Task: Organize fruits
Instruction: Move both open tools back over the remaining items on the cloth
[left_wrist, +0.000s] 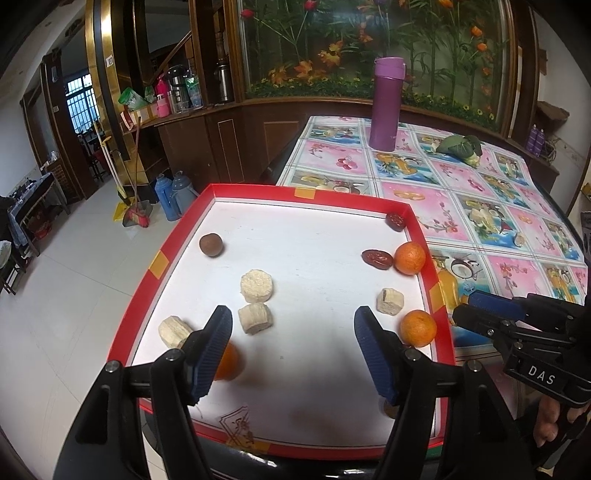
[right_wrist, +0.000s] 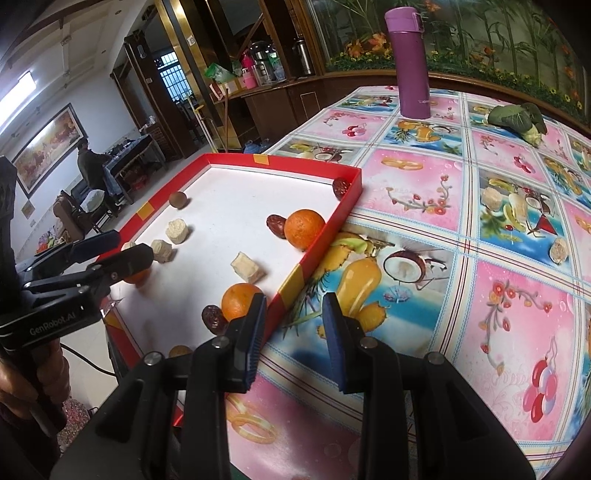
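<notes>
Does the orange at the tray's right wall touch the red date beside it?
Touching. In the right wrist view, the orange presses against the date, no white tray floor between.

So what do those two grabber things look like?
Both are black plastic with two fingers, blue ribbed pads and silver bolts. The left gripper has "GenRobot.AI" in white on its side, seen from the right wrist view, and a black cable hangs below it. The right gripper has white letters "DAS" on its body.

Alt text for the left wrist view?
Left gripper, open and empty, hangs over a red tray of oranges, dates and pale chunks. Right gripper is beside the tray, over the tablecloth.
</notes>
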